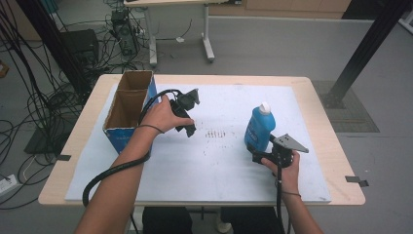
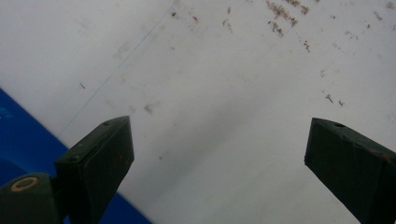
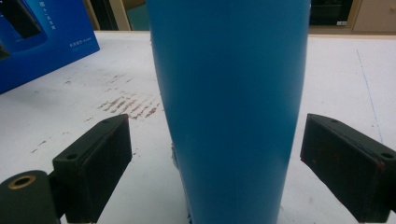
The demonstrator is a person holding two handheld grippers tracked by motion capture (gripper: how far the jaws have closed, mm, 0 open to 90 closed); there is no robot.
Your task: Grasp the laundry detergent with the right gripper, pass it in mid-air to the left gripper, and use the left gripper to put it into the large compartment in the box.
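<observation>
Standing upright on the white mat (image 1: pixel 224 175), the blue bottle (image 1: pixel 259 127) sits between the right gripper (image 1: pixel 254 152)'s wide-open, untouching jaws; the left gripper (image 1: pixel 190 130), open and empty, hovers beside the cardboard box (image 1: pixel 127 105).

Blue bottle (image 1: pixel 259 127) with white cap, blue-sided brown cardboard box (image 1: pixel 127 111), white mat (image 1: pixel 214 161).

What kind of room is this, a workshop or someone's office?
Most likely a lab or test workshop. Bundles of black cables trail over the grey floor, black metal frame posts stand beside the table, and a person works there with handheld grippers around a blue bottle and an open cardboard box.
</observation>
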